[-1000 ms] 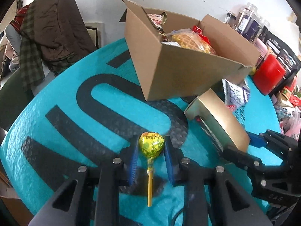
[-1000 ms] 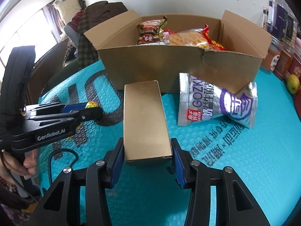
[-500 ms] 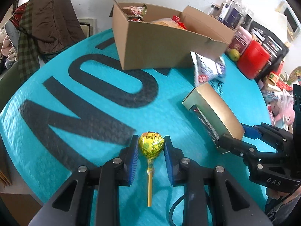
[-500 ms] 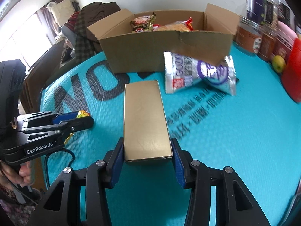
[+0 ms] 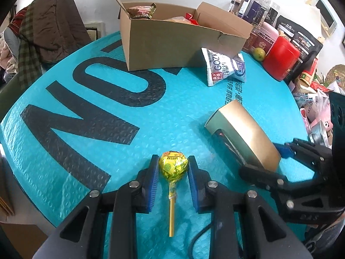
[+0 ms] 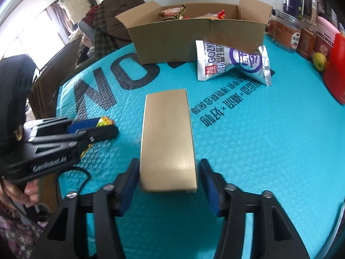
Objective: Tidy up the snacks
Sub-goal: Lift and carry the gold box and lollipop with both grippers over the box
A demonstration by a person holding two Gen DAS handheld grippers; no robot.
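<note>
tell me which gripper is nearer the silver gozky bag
Right. The right gripper, its jaws opening around the gold box, sits nearer the silver bag; the left gripper, holding the lollipop, is further off.

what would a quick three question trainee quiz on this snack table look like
1. True or false: the left tool is shut on the lollipop.
2. What lies between the right tool's pads, which are opening: A gold box, B red canister, C green fruit?
3. Where is the silver GOZKY packet: inside the cardboard box, or outside it on the blue mat?

Key: 1 true. 2 A, and gaps show on both sides of it. 3 outside, on the mat against the box's front.
</note>
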